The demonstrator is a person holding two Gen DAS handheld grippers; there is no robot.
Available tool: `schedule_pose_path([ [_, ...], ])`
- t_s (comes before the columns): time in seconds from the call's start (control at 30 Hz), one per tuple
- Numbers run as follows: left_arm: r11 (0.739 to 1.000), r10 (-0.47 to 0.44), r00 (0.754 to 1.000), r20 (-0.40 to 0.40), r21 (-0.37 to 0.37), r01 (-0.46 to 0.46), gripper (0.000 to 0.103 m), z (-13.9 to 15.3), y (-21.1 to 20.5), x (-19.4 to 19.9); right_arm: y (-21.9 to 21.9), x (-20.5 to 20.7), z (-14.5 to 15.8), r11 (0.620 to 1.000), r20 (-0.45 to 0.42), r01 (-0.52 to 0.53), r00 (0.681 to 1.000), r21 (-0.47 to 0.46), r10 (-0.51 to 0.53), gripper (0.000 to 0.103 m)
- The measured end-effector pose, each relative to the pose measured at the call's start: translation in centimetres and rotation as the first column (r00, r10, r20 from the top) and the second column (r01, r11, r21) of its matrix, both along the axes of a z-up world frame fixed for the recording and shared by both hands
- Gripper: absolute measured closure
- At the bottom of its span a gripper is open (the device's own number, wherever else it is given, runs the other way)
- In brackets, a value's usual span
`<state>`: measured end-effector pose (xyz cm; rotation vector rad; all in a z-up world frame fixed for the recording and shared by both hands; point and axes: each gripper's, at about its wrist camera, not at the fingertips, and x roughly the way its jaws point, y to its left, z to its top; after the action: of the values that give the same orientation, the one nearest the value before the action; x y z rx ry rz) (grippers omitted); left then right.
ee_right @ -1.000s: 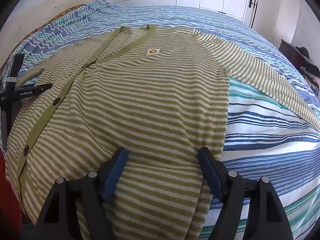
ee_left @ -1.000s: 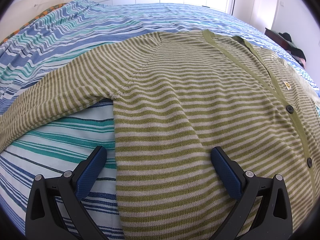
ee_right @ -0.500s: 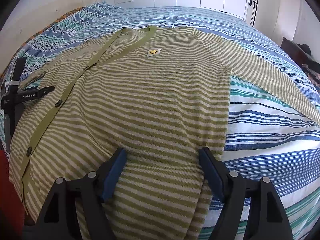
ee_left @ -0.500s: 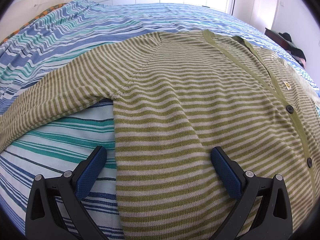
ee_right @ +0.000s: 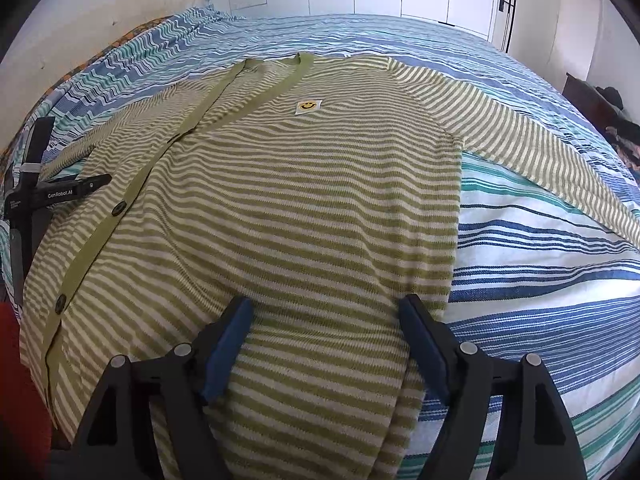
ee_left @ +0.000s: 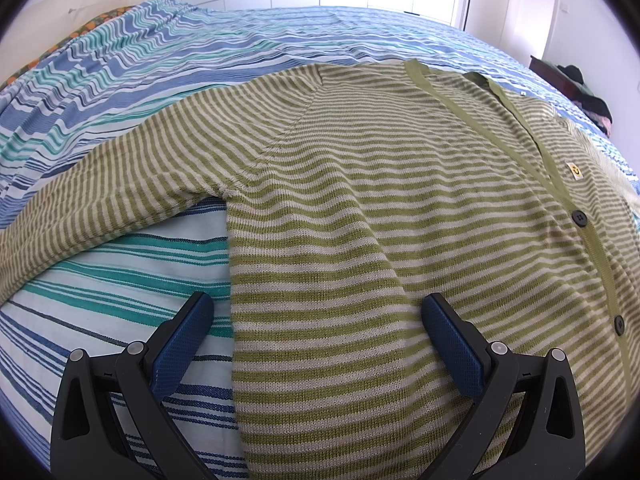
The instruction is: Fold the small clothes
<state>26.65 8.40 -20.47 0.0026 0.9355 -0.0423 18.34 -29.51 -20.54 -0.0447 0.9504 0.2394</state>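
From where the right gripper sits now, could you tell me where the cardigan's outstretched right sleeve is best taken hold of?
I would pinch the sleeve near its far end, coming from above its open edge. It lies flat and straight on the striped bedspread, angled away from the cardigan body, so its thin edge offers an easy pinch. The right gripper is open.

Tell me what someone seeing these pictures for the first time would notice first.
The green and cream striped cardigan spread flat, front up, fills the middle of both views, with dark buttons down its green placket and a yellow smiley patch on the chest. Under it is a bedspread in blue, teal and white stripes. The left gripper and right gripper hang open over the cardigan's lower part, near its side edges.
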Motion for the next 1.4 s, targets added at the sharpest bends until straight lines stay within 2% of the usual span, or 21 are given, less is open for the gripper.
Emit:
schedule_pose_path([
  [1.4,1.0,-0.001,1.0,0.0,0.0,0.001,0.0,0.0,0.0,0.0,-0.18,-0.01,0.08,1.0,0.002,0.001,1.0,0.012,-0.001,0.025],
])
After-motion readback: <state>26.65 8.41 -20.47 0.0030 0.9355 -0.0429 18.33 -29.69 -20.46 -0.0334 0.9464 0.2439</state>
